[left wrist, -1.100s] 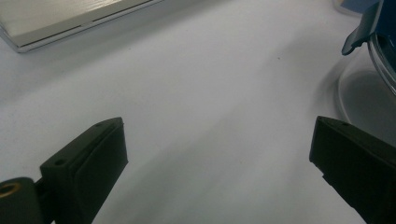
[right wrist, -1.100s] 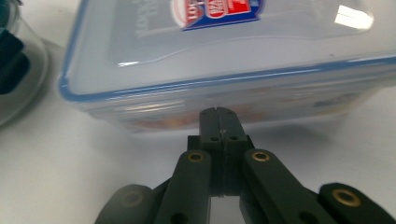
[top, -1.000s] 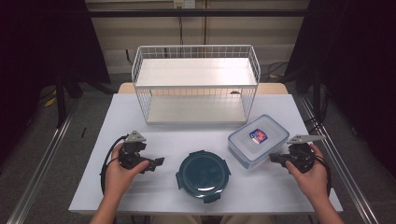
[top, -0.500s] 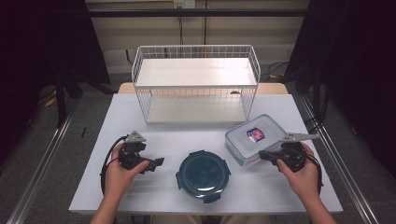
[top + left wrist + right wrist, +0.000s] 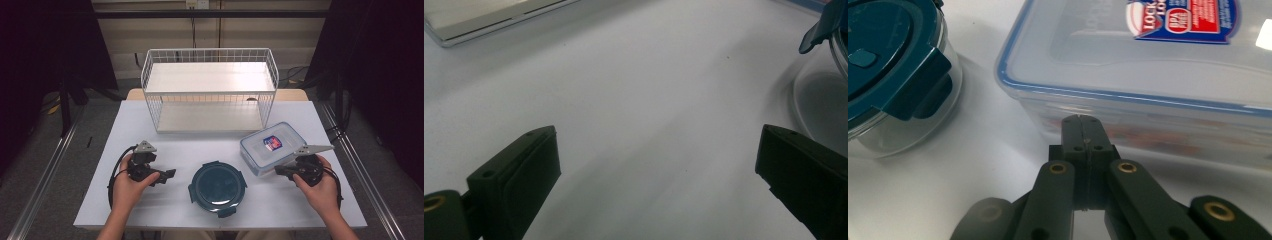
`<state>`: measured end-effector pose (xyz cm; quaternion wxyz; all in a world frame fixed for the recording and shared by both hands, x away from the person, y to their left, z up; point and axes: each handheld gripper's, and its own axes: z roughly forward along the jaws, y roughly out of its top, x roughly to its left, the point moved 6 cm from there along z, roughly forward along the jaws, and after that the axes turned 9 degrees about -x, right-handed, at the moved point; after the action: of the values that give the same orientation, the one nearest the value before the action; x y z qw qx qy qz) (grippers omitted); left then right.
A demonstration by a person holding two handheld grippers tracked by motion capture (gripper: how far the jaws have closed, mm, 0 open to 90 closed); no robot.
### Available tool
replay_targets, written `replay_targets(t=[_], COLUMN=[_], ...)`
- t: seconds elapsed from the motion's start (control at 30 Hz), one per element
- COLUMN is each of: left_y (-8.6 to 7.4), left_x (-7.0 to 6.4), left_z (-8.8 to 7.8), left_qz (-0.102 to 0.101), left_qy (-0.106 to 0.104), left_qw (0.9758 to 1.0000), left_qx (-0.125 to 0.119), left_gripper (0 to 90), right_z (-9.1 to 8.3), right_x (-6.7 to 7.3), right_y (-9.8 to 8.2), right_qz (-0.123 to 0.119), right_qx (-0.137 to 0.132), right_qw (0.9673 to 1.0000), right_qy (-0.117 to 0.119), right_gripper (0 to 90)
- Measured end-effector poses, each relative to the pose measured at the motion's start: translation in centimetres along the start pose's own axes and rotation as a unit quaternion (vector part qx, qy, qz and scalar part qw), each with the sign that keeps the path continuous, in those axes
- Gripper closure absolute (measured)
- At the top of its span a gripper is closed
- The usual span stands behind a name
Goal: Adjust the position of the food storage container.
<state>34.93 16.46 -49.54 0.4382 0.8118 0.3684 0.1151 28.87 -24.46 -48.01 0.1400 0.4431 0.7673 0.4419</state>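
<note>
Right now, box: clear rectangular box (image 5: 272, 146) with blue-edged lid, near right on the table (image 5: 200, 145)
Right gripper (image 5: 1082, 131): jaws pressed together, empty, tips at the box's near wall
Left gripper (image 5: 656, 165): jaws wide, empty, near left
Neighbour: round dish (image 5: 218, 186) with teal lid, left of the box, apart
Far side: white wire rack (image 5: 209, 90)
Surface: white tabletop, dark room around
Label: red-blue sticker (image 5: 1184, 19), "LOCK" readable

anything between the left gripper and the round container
No. In the high view only bare white table separates the left gripper from the round container; the left gripper view shows the same bare stretch.
</note>
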Motion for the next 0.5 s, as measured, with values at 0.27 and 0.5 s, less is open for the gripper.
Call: replay_targets(t=[0.27, 0.5], left_y=[-0.1, -0.3], left_x=[-0.1, 0.0], left_z=[0.3, 0.3], left_qz=[-0.004, -0.006], left_qy=[-0.002, -0.002], left_qw=[1.0000, 1.0000], left_qx=[-0.002, 0.002], left_gripper=[3.9, 3.9], right_z=[1.7, 1.2], right_x=[0.6, -0.1], right_y=[0.8, 0.5], right_qz=[0.007, 0.005], right_qx=[-0.008, -0.007], right_qw=[0.9998, 1.0000], right_qy=[0.014, 0.001], right_gripper=[90.0, 90.0])
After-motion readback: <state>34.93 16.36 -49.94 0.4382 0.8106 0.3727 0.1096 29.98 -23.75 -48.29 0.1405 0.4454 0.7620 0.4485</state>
